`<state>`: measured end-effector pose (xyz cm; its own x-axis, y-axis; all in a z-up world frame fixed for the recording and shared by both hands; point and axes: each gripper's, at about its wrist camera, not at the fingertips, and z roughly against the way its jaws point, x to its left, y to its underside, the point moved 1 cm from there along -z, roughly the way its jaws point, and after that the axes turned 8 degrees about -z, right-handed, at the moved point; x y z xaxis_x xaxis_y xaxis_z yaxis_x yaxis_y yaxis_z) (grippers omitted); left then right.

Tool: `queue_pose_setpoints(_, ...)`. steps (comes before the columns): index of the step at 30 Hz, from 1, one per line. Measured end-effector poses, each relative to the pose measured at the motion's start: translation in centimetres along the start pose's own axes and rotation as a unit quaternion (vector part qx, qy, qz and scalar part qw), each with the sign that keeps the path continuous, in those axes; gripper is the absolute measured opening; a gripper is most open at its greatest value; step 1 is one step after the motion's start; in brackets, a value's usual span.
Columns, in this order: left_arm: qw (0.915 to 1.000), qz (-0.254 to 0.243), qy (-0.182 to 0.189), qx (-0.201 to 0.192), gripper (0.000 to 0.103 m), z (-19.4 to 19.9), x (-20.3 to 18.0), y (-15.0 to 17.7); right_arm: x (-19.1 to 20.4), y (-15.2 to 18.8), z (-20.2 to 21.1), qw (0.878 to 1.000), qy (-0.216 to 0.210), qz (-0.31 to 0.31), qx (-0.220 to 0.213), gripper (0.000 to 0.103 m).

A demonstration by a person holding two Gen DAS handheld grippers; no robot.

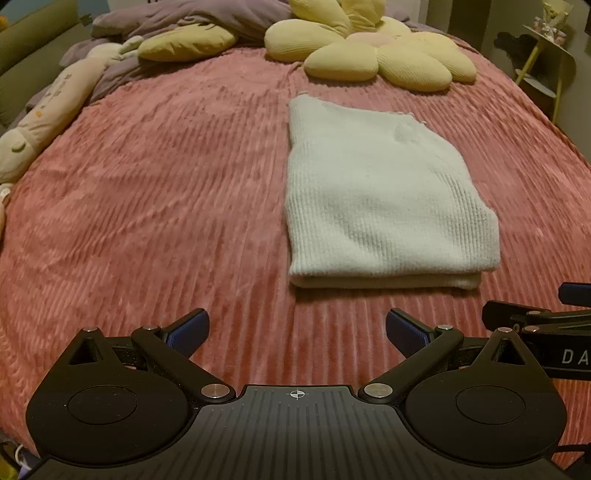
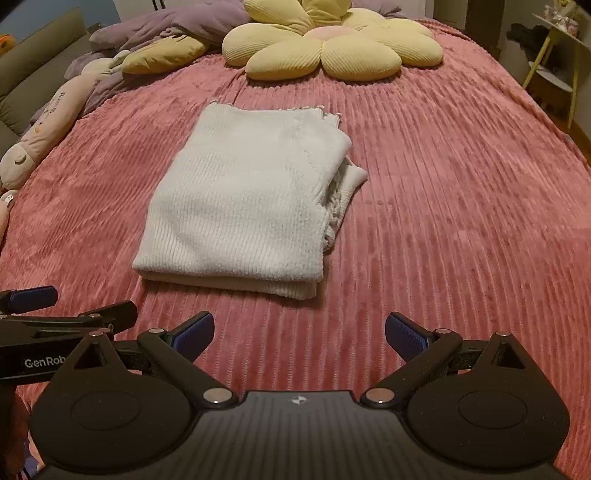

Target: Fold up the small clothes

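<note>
A white ribbed knit garment (image 1: 380, 199) lies folded into a neat rectangle on the pink ribbed bedspread (image 1: 166, 192). It also shows in the right wrist view (image 2: 243, 199), with some loose layers sticking out at its right side. My left gripper (image 1: 295, 328) is open and empty, low over the bedspread just in front of the garment's near edge. My right gripper (image 2: 299, 332) is open and empty, also just short of the near edge. Each gripper shows at the edge of the other's view, the right one (image 1: 546, 321) and the left one (image 2: 44, 314).
A yellow flower-shaped cushion (image 2: 332, 44) lies at the head of the bed. A purple quilt (image 2: 177, 22) and a long cream plush toy (image 2: 40, 133) lie along the left side. A yellow-legged side table (image 2: 557, 62) stands beyond the bed's right edge.
</note>
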<state>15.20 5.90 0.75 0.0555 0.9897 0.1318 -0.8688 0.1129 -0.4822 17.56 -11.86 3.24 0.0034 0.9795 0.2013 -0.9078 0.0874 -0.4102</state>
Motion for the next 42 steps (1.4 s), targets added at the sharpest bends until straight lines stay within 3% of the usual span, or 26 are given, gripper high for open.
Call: queue_pose_setpoints(42,0.9998,-0.016,-0.009,0.006,0.103,0.3,-0.7,-0.3,-0.9,-0.2,0.3,1.0,0.005,-0.014,0.005,0.099)
